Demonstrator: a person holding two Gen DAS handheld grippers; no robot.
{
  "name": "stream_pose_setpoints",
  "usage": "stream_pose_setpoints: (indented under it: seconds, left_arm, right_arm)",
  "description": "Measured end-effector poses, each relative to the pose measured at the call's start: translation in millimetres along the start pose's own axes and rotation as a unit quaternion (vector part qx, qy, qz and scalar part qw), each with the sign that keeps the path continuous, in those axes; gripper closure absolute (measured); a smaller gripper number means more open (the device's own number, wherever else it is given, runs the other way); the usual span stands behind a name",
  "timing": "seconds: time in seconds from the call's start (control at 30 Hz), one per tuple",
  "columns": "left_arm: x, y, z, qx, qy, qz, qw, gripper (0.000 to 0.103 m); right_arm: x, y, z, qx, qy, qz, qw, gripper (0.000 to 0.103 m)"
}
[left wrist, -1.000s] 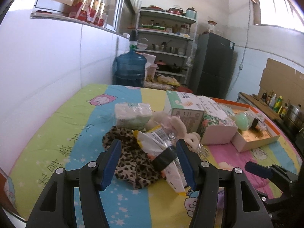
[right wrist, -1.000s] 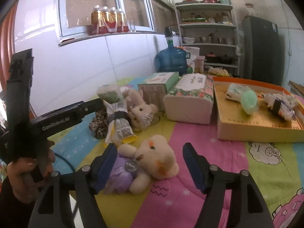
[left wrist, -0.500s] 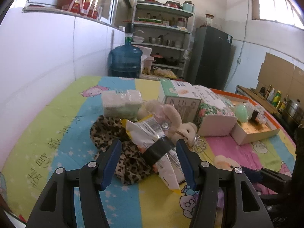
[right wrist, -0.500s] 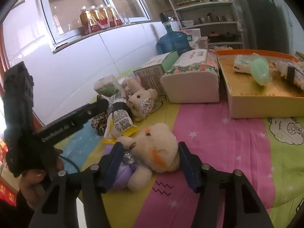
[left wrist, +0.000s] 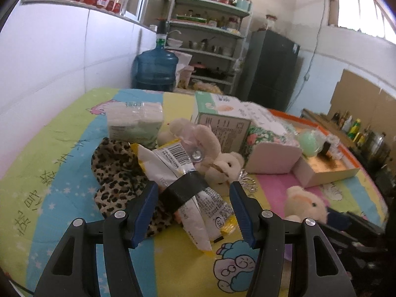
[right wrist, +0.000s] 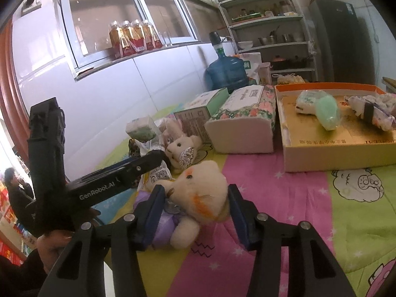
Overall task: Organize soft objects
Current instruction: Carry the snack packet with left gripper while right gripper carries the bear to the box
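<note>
Plush toys (right wrist: 198, 188) two, tissue packs (right wrist: 243, 121) perhaps three

Bed (left wrist: 61, 153) under a striped cartoon-print sheet: green, blue, yellow, pink bands. Lying directly on it: a leopard-print cloth (left wrist: 116, 173); a wrapped tissue pack (left wrist: 135, 121) behind that; a green-and-white carton (left wrist: 220, 121) beside a floral tissue pack (right wrist: 243, 121), the two touching; an open cardboard box (right wrist: 329, 156) with an orange rim just right of them. A cream rabbit toy (right wrist: 182, 148) sits near the carton. A cream bear (right wrist: 200, 195) in purple lies on the pink band. A banded snack bag (left wrist: 188, 185) seems to rest partly on the leopard cloth.
</note>
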State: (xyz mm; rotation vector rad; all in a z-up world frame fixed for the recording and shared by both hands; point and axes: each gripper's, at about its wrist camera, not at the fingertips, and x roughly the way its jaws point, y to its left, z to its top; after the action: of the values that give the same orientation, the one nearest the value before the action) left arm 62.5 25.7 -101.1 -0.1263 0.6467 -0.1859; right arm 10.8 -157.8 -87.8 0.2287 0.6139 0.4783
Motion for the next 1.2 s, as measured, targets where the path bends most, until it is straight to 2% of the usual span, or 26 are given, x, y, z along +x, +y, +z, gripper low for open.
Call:
stream_pose_setpoints:
  seconds: [0.33,0.5,0.67,0.77,1.2]
  left_arm:
    - [22.9,-7.0,8.7,-0.01,0.041,0.022,0.9989,0.04]
    - [35.7,1.7,11.6,-0.034,0.075,-0.005,0.9966,0.037]
    - [31.0,1.2,8.1,-0.026,0.069,-0.003,0.9973,0.042]
    - [25.7,-4.4,3.9,-0.008,0.06,0.011,0.9981,0.043]
    - [-13.9,-1.0,3.3,-0.005,0.01,0.01,0.9999,0.044]
  right_arm:
    - [-1.3,-14.8,-2.5,0.02,-0.002,0.012,1.0,0.051]
    - [-1.2,-20.1,-1.7,0.026,-0.004,0.018,0.999,0.051]
    - [-3.3,-23.6,0.0,0.03,-0.007,0.022,0.999,0.051]
    - [-3.8,-24.5,0.4,0.029,-0.007,0.024,0.999,0.051]
    - [-14.6,-15.8,7.8,0.008,-0.026,0.026,0.999,0.051]
